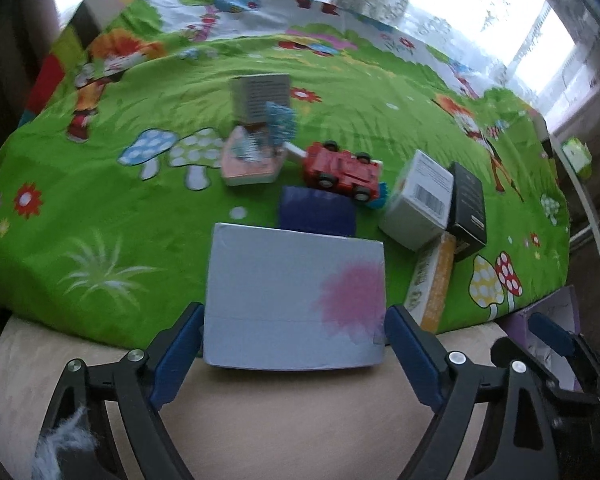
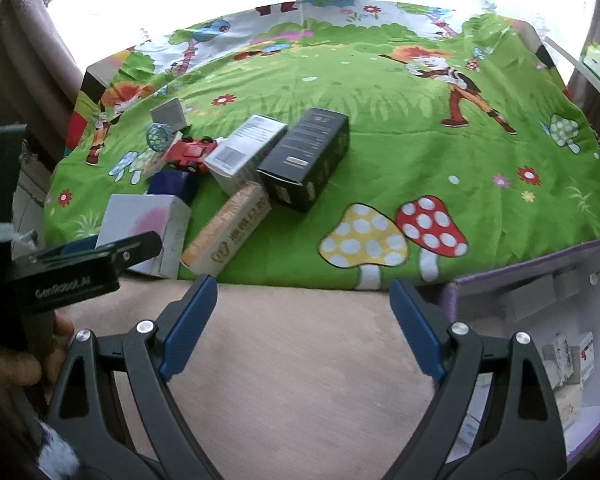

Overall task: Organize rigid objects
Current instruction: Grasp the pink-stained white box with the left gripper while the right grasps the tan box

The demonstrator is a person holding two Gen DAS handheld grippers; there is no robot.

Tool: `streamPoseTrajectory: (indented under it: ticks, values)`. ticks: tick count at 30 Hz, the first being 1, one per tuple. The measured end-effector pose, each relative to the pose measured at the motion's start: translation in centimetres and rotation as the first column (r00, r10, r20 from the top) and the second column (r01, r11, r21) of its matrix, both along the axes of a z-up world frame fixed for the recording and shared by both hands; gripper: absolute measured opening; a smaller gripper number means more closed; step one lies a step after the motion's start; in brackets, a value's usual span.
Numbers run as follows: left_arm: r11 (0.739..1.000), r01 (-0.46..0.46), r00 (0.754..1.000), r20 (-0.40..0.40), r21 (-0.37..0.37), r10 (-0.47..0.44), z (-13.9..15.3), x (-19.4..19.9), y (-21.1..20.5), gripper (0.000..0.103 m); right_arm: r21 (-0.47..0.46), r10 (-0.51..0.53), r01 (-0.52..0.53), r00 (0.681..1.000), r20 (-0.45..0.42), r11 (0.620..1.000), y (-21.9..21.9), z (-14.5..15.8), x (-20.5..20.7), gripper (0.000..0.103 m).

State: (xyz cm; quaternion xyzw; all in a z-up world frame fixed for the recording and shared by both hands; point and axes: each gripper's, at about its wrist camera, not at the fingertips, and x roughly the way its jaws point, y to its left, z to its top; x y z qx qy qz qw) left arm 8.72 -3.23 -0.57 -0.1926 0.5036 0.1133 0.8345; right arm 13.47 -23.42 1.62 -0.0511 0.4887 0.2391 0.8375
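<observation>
Left gripper brackets a pale box; right gripper hangs empty.

The left jaws stand wide, 1 blue pad on each side of the box at the near edge of the green cloth; whether they press it cannot be told. The right jaws gape over bare beige surface. Behind the box lie a dark blue box, a red toy car, a white box, a black box and a yellow carton, crowded together. A purple bin sits at the near right corner.

Boxes crowd the cloth's left; its right side lies open.
</observation>
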Motion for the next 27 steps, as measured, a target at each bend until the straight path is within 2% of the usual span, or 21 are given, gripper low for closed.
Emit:
streamPoseTrajectory:
  ticks: [11, 12, 13, 17, 19, 20, 21, 22, 23, 24, 27]
  values:
    - [0.994, -0.103, 0.990, 0.094, -0.026, 0.105, 1.2, -4.2, 2.5, 0.090, -0.002, 0.035, -0.035, 0.999, -0.031, 0.999, 4.5, -0.3, 0.7, 0.090]
    - [0.994, -0.108, 0.989, 0.095, -0.025, 0.110, 1.2, -4.4, 2.5, 0.067, -0.006, 0.036, -0.036, 0.999, -0.030, 0.999, 4.9, -0.4, 0.9, 0.090]
    - [0.993, -0.112, 0.990, 0.087, -0.033, 0.115, 1.0, -4.5, 2.6, 0.056, -0.012, 0.037, -0.038, 0.999, -0.029, 0.999, 5.3, -0.4, 1.0, 0.089]
    - [0.991, -0.118, 0.990, 0.069, -0.062, 0.122, 0.3, -4.3, 3.0, 0.056, -0.050, 0.041, -0.043, 0.998, -0.037, 0.998, 6.7, -1.1, 1.6, 0.082]
    - [0.991, -0.117, 0.990, 0.072, -0.058, 0.121, 0.3, -4.4, 2.8, 0.056, -0.065, 0.046, -0.050, 0.997, -0.057, 0.997, 7.1, -1.7, 1.9, 0.069]
    - [0.991, -0.116, 0.990, 0.073, -0.061, 0.121, 0.3, -4.4, 2.9, 0.057, -0.070, 0.048, -0.053, 0.996, -0.070, 0.996, 7.2, -2.0, 2.0, 0.064]
    - [0.991, -0.115, 0.990, 0.074, -0.068, 0.120, 0.3, -4.4, 2.8, 0.063, -0.072, 0.049, -0.055, 0.995, -0.084, 0.996, 7.3, -2.3, 2.1, 0.053]
    - [0.991, -0.114, 0.990, 0.074, -0.072, 0.120, 0.3, -4.4, 2.9, 0.075, -0.073, 0.048, -0.055, 0.994, -0.096, 0.996, 7.2, -2.6, 2.2, 0.043]
    - [0.991, -0.117, 0.989, 0.080, -0.068, 0.122, 0.4, -4.5, 2.8, 0.081, -0.070, 0.048, -0.056, 0.993, -0.106, 0.996, 7.1, -2.8, 2.3, 0.034]
    - [0.991, -0.116, 0.989, 0.088, -0.061, 0.121, 0.6, -4.6, 2.7, 0.087, -0.061, 0.050, -0.057, 0.993, -0.112, 0.997, 7.0, -2.9, 2.3, 0.031]
    - [0.995, -0.095, 0.991, 0.090, -0.037, 0.098, 1.4, -4.0, 2.1, 0.092, -0.048, 0.048, -0.053, 0.993, -0.108, 0.997, 6.7, -2.8, 2.0, 0.023]
